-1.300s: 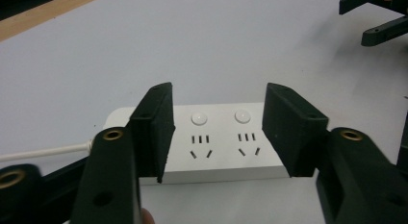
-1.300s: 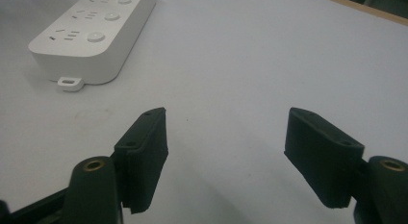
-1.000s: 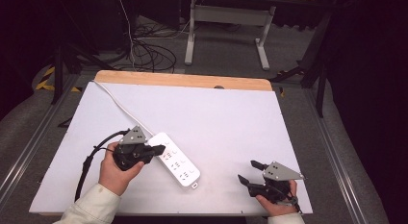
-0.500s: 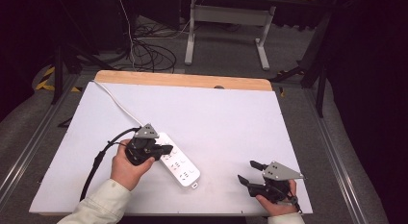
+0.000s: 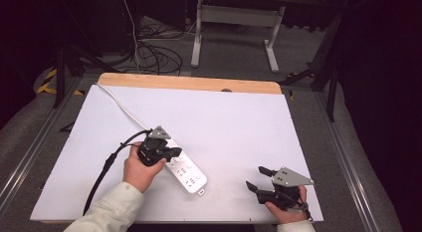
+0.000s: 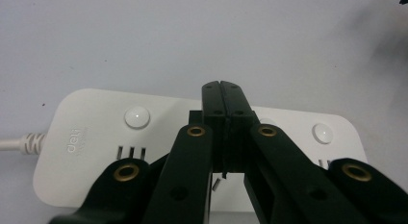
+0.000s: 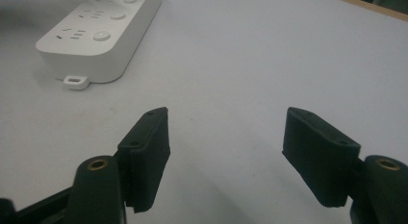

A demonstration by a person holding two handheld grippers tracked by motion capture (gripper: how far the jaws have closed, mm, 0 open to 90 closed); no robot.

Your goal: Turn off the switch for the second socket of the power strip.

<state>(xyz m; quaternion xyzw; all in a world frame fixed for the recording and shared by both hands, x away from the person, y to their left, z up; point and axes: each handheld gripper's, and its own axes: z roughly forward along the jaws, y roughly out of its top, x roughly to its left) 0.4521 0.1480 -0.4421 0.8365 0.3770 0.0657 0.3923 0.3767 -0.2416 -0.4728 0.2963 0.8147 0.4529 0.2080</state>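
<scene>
While the high view looks down, the left tongs (image 5: 171, 153) sit pressed together over the white power strip (image 5: 188, 173), at seven o'clock on the counter (image 5: 239, 122). Along the left gripper view, their tips hover above the strip's buttons. From the right gripper view, the right tongs (image 7: 235, 137) gape wide and empty, strip at eleven o'clock.

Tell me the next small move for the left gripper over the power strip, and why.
Probably ease the left gripper straight down onto the middle round button. Its jaws are shut, tip poised above the white power strip, between the two round buttons that show. The right gripper waits open, off to the side.
</scene>
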